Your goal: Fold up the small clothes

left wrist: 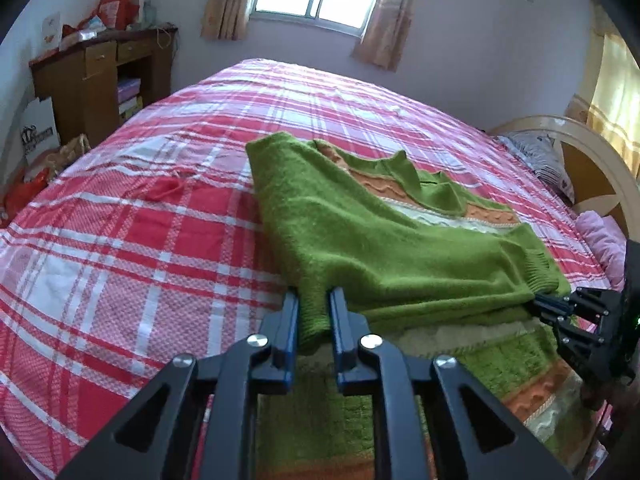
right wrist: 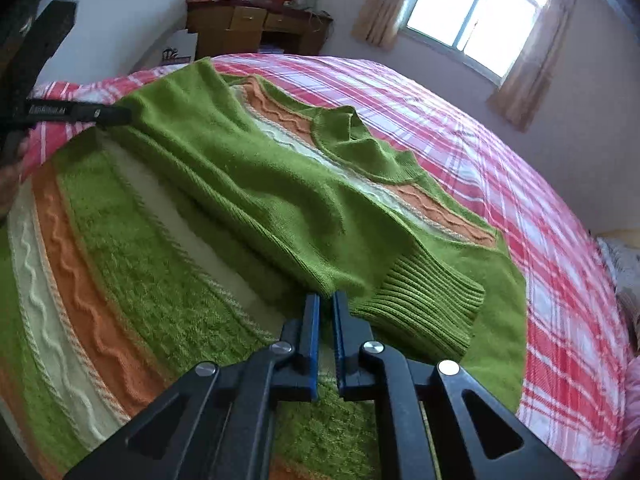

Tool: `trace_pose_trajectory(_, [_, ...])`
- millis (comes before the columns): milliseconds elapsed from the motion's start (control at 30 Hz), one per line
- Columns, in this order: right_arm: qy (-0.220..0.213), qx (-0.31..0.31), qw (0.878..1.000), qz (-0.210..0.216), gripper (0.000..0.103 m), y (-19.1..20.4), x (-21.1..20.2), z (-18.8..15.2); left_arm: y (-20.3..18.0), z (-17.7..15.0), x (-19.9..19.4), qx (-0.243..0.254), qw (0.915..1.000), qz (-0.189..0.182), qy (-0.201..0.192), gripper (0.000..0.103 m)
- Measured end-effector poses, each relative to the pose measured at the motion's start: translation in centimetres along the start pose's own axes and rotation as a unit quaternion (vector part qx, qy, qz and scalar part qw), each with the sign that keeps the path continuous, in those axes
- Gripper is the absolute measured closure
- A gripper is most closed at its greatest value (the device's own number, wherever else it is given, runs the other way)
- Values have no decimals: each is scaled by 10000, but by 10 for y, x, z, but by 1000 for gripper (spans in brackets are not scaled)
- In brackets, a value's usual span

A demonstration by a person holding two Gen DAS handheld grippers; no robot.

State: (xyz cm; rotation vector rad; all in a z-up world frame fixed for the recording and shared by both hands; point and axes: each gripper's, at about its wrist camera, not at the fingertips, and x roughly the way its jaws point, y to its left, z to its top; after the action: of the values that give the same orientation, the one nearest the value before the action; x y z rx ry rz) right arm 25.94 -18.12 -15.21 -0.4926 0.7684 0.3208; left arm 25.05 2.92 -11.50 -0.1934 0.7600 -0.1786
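Your green sweater point(left wrist: 360, 240) lies on the bed point(left wrist: 140, 240), spread over the red and white plaid sheet, with its near part folded over so that plain green knit covers the orange and cream striped front. In the left wrist view your left claw point(left wrist: 314, 304) is narrow and pinches a hanging fold of the sweater's ribbed edge between its blue pads; the knit fills the gap between them. In the right wrist view your right claw point(right wrist: 326, 306) is almost fully closed, its pads clamped on the edge of the folded layer just beside the ribbed cuff point(right wrist: 424, 308), which lies to the right of the claw. From the left wrist view you can see the right claw point(left wrist: 538, 306) at the sweater's near right corner, its tip against the green hem. From the right wrist view the left claw point(right wrist: 120, 114) shows at the sweater's far left corner, its dark tip meeting the knit there. The sweater's neckline point(right wrist: 360, 140) lies beyond the folded layer, toward the window point(right wrist: 476, 12). The striped bands of orange, cream and green run under the folded part, nearer to you than the fold. A wooden cabinet point(left wrist: 100, 80) stands beyond the bed's far left side, well apart from the sweater, and a pillow point(left wrist: 540, 156) rests by the headboard, to the sweater's right.
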Motion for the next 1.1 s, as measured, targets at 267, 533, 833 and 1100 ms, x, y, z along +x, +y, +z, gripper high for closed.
trace_pose_trajectory(267, [111, 487, 9972, 562, 97, -20, -17, -13, -5, 30, -16, -74, 9986, 277, -436, 28])
trace_pose_trajectory(533, [-298, 2655, 9612, 682, 97, -102, -32, -14, -17, 12, 39, 334, 9963, 703, 360, 27])
trace_pose_trajectory(833, [107, 3259, 9431, 660, 100, -124, 25, -8, -14, 4, 39, 338, 9969, 622, 354, 21])
trace_pose_trajectory(1100, [220, 3040, 9523, 172, 100, -132, 19, -11, -20, 3, 38, 436, 9965, 615, 349, 12])
